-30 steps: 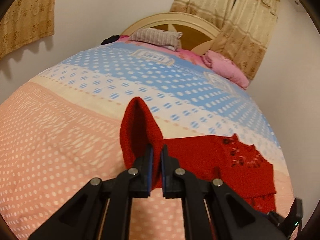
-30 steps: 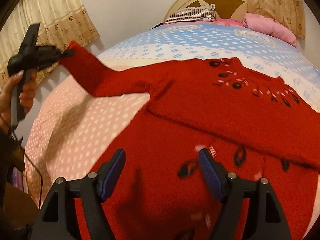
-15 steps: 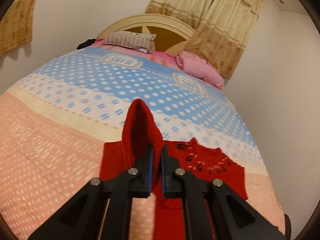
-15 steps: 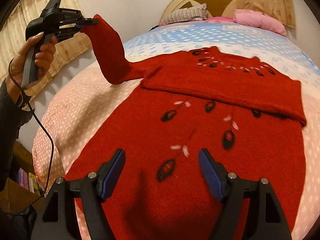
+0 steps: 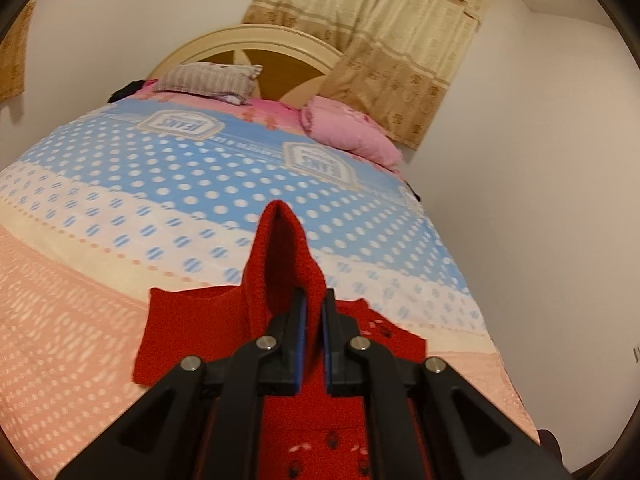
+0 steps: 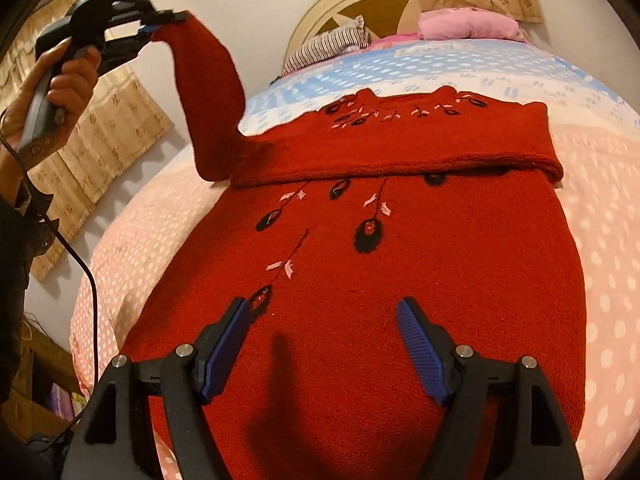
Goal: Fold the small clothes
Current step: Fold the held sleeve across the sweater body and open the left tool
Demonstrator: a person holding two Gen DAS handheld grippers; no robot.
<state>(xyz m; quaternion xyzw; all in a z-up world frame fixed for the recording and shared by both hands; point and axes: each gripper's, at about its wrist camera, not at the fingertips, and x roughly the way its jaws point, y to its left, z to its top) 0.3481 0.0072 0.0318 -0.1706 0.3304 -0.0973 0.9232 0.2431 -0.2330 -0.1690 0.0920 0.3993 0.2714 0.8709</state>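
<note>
A red knitted sweater (image 6: 400, 248) with black and pink embroidery lies flat on the bed, one sleeve folded across its chest (image 6: 400, 148). My left gripper (image 5: 313, 300) is shut on the cuff of the other sleeve (image 5: 280, 252) and holds it high above the bed; it also shows in the right wrist view (image 6: 160, 26), with the sleeve (image 6: 208, 96) hanging down to the shoulder. My right gripper (image 6: 324, 312) is open and empty, just above the sweater's lower body.
The bed has a dotted pink and blue cover (image 5: 200, 184). A striped pillow (image 5: 208, 80) and a pink bundle (image 5: 352, 136) lie by the headboard (image 5: 248, 44). Curtains (image 5: 380, 40) hang behind; a wall (image 5: 540, 200) stands right of the bed.
My left gripper has lifted the sleeve higher and swung it in over the sweater. My right gripper has drawn back toward the hem, still open.
</note>
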